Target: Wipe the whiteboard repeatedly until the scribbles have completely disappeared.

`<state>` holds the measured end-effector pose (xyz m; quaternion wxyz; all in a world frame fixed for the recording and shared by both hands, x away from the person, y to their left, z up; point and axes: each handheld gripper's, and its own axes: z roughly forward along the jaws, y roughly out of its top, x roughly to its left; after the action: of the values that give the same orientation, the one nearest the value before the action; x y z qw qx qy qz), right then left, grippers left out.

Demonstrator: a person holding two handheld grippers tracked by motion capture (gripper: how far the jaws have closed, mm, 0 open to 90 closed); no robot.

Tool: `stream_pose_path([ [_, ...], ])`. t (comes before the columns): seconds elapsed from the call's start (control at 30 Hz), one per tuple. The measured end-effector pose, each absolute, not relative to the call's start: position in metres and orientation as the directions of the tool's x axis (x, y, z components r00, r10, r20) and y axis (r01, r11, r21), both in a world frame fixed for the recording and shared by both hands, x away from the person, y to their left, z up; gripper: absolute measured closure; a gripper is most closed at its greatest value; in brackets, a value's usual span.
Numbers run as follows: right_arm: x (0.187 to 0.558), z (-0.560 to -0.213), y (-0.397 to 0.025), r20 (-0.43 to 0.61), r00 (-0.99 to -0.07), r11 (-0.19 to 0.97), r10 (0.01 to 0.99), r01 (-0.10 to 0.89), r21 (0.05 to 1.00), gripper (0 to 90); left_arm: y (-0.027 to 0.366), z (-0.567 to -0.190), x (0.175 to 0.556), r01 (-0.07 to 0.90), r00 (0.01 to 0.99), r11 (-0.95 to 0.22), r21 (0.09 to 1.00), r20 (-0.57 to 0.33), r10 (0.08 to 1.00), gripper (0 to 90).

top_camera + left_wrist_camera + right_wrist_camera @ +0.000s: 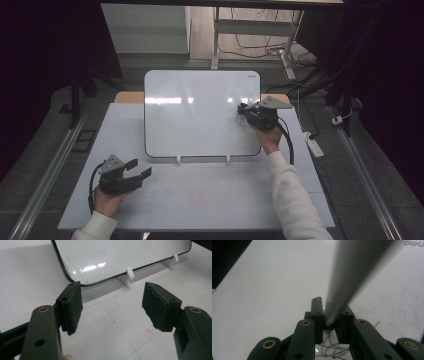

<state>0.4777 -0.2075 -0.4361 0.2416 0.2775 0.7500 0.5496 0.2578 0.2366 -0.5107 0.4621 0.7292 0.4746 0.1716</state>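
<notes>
White counter (200, 200) w/ a whiteboard (200, 115) propped on two small white feet near its far edge. Left gripper (134, 172) rests low at the front-left corner, fingers (72, 307) spread wide, nothing btwn them. Right gripper (243, 108) at the board's right side, fingers closed on a grey pen (352, 275); faint scribbles (332, 350) on the board under it.

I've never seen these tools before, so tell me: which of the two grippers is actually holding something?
The right gripper, over the whiteboard, is shut on a grey pen-like stick. The left gripper hangs open over the table.
</notes>
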Motion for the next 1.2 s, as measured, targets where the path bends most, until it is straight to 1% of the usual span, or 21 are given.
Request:
stream_pose_path([
  [0.07, 0.483, -0.431, -0.221, -0.032, -0.674, 0.187, 0.738, 0.158, 0.97, 78.6, 0.237, -0.51, 0.257, 0.531, 0.493, -0.124, 0.838, -0.186, 0.85, 33.2],
  [0.1, 0.483, -0.431, -0.221, -0.032, -0.674, 0.187, 0.738, 0.158, 0.97, 78.6, 0.237, -0.51, 0.257, 0.531, 0.493, -0.124, 0.838, -0.186, 0.85, 33.2],
  [0.13, 0.49, -0.427, -0.237, 0.029, -0.632, 0.106, 0.775, 0.175, 0.979, 78.6, 0.237, -0.51, 0.256, 0.53, 0.492, -0.122, 0.839, -0.187, 0.85, 33.2],
  [0.17, 0.492, -0.427, -0.241, 0.049, -0.635, 0.087, 0.771, 0.181, 0.98, 78.6, 0.237, -0.51, 0.257, 0.53, 0.49, -0.118, 0.84, -0.19, 0.851, 33.2],
  [0.2, 0.491, -0.428, -0.241, 0.047, -0.64, 0.091, 0.767, 0.18, 0.979, 78.6, 0.237, -0.51, 0.257, 0.532, 0.49, -0.118, 0.838, -0.191, 0.85, 33.2],
  [0.33, 0.483, -0.434, -0.228, -0.017, -0.715, 0.199, 0.699, 0.171, 0.965, 78.6, 0.237, -0.511, 0.259, 0.534, 0.489, -0.119, 0.837, -0.192, 0.851, 33.2],
  [0.4, 0.486, -0.431, -0.232, -0.014, -0.706, 0.19, 0.708, 0.171, 0.967, 78.6, 0.236, -0.511, 0.258, 0.534, 0.491, -0.121, 0.837, -0.19, 0.85, 33.2],
  [0.47, 0.489, -0.428, -0.241, 0.009, -0.656, 0.142, 0.755, 0.177, 0.974, 78.7, 0.236, -0.51, 0.257, 0.531, 0.493, -0.123, 0.838, -0.188, 0.849, 33.2],
  [0.5, 0.491, -0.428, -0.244, 0.037, -0.655, 0.114, 0.755, 0.187, 0.976, 78.7, 0.236, -0.51, 0.257, 0.531, 0.493, -0.123, 0.838, -0.188, 0.849, 33.2],
  [0.53, 0.49, -0.43, -0.243, 0.035, -0.653, 0.113, 0.757, 0.184, 0.976, 78.7, 0.237, -0.51, 0.257, 0.531, 0.493, -0.121, 0.839, -0.189, 0.849, 33.2],
  [0.63, 0.483, -0.434, -0.232, -0.013, -0.7, 0.186, 0.714, 0.172, 0.967, 78.7, 0.237, -0.511, 0.258, 0.534, 0.488, -0.116, 0.837, -0.194, 0.851, 33.2],
  [0.7, 0.484, -0.431, -0.233, -0.028, -0.699, 0.202, 0.715, 0.168, 0.965, 78.7, 0.237, -0.511, 0.259, 0.537, 0.489, -0.117, 0.835, -0.195, 0.85, 33.2],
  [0.73, 0.487, -0.429, -0.237, -0.017, -0.675, 0.177, 0.738, 0.169, 0.97, 78.7, 0.237, -0.511, 0.259, 0.537, 0.491, -0.119, 0.835, -0.194, 0.85, 33.2],
  [0.77, 0.487, -0.429, -0.237, -0.017, -0.675, 0.177, 0.738, 0.169, 0.97, 78.7, 0.237, -0.511, 0.259, 0.536, 0.492, -0.12, 0.836, -0.193, 0.849, 33.2],
  [0.8, 0.492, -0.425, -0.245, 0.025, -0.632, 0.115, 0.774, 0.179, 0.977, 78.7, 0.236, -0.511, 0.258, 0.534, 0.492, -0.12, 0.837, -0.193, 0.849, 33.1],
  [0.87, 0.495, -0.422, -0.245, 0.037, -0.624, 0.103, 0.78, 0.188, 0.977, 78.7, 0.237, -0.51, 0.257, 0.531, 0.493, -0.121, 0.839, -0.19, 0.849, 33.2],
  [1.0, 0.489, -0.427, -0.23, -0.018, -0.685, 0.188, 0.729, 0.175, 0.967, 78.7, 0.237, -0.511, 0.259, 0.536, 0.49, -0.117, 0.836, -0.195, 0.85, 33.2],
  [1.1, 0.488, -0.427, -0.231, -0.026, -0.688, 0.199, 0.726, 0.173, 0.965, 78.7, 0.236, -0.511, 0.259, 0.535, 0.494, -0.125, 0.835, -0.19, 0.848, 33.1],
  [1.13, 0.489, -0.426, -0.239, 0.009, -0.654, 0.151, 0.756, 0.187, 0.971, 78.7, 0.236, -0.511, 0.258, 0.534, 0.493, -0.124, 0.836, -0.19, 0.849, 33.1],
  [1.17, 0.489, -0.426, -0.239, 0.009, -0.654, 0.151, 0.756, 0.187, 0.971, 78.7, 0.237, -0.51, 0.257, 0.532, 0.495, -0.124, 0.838, -0.189, 0.848, 33.1],
  [1.2, 0.488, -0.429, -0.243, 0.047, -0.649, 0.112, 0.76, 0.201, 0.973, 78.7, 0.237, -0.51, 0.257, 0.53, 0.494, -0.122, 0.839, -0.188, 0.849, 33.1],
])
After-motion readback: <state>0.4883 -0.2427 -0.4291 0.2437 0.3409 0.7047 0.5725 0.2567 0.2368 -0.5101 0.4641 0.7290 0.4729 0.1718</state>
